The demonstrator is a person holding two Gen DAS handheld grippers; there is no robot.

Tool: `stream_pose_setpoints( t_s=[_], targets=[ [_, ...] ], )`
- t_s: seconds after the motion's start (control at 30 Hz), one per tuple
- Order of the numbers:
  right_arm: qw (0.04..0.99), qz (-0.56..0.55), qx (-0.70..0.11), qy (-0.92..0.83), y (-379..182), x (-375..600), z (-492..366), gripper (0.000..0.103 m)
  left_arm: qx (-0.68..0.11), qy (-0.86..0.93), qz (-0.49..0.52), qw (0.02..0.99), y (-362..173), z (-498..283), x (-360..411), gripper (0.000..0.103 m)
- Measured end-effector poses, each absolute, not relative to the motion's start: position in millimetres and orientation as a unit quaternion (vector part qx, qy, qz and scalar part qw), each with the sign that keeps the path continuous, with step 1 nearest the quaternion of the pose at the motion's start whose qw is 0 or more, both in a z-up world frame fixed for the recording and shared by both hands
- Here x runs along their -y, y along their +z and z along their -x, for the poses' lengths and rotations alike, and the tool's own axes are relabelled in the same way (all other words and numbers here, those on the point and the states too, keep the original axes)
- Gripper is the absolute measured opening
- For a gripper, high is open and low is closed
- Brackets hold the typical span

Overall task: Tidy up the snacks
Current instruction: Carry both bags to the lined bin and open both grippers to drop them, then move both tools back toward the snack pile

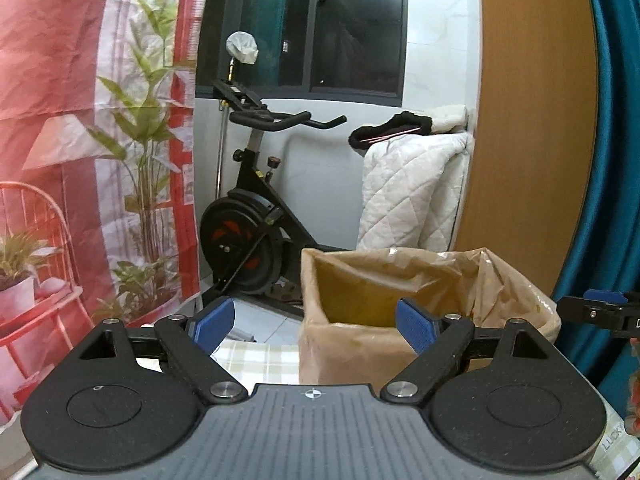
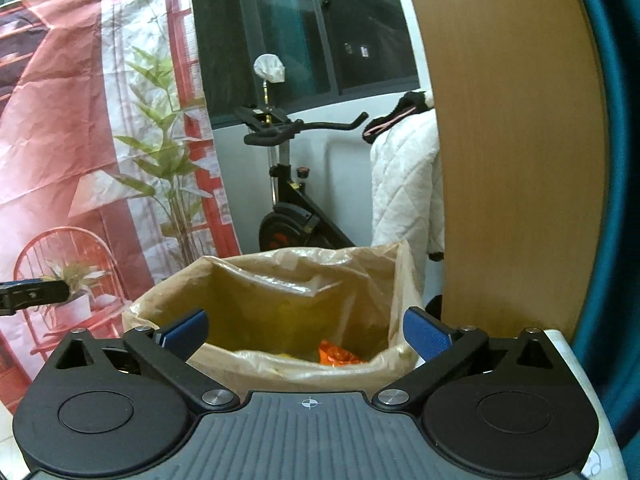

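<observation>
A bin lined with a tan plastic bag (image 1: 432,292) stands at the table's far edge; it also shows in the right wrist view (image 2: 280,280). An orange snack packet (image 2: 338,354) lies inside it, with something yellow beside it. My left gripper (image 1: 316,326) is open and empty, raised just left of the bin's near rim. My right gripper (image 2: 306,334) is open and empty, directly over the bin's near rim. The right gripper's tip shows at the right edge of the left wrist view (image 1: 600,308).
A checked tablecloth (image 1: 256,364) covers the table. Behind stand an exercise bike (image 1: 256,216), a white quilt (image 1: 412,192), a wooden panel (image 1: 528,120), a teal curtain (image 1: 616,160) and a red printed backdrop (image 1: 80,140). A printed package (image 1: 616,444) lies at the lower right.
</observation>
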State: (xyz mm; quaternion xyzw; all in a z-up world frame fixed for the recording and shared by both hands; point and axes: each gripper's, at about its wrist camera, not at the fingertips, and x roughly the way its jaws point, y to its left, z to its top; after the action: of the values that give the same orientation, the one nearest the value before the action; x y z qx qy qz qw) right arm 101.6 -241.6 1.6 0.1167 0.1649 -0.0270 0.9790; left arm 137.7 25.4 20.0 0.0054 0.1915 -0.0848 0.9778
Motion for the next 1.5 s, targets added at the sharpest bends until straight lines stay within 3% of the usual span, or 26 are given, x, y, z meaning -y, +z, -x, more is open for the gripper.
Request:
stream_pose_setpoints(
  t_s=[0.53,0.87,1.13,1.5],
  targets=[
    [0.982,-0.107,-0.151,-0.029,-13.4,256.7,-132.9,0.102,-0.215,-0.102,0.007,0.971,-9.4,-207.1,-26.7,0.089],
    [0.970,-0.121,-0.208,-0.027,-2.4,257.8,-190.8,0.102,-0.280,-0.080,0.034,0.956,-9.7,-240.3,-40.7,0.089],
    [0.974,-0.115,-0.191,-0.040,-10.8,245.1,-154.8,0.102,-0.264,-0.083,0.062,0.959,-22.5,-199.2,-50.1,0.088],
    [0.977,-0.117,-0.172,-0.046,-6.7,218.5,-20.0,0.102,-0.246,-0.071,0.082,0.963,5.4,-57.1,-50.3,0.088]
  ],
)
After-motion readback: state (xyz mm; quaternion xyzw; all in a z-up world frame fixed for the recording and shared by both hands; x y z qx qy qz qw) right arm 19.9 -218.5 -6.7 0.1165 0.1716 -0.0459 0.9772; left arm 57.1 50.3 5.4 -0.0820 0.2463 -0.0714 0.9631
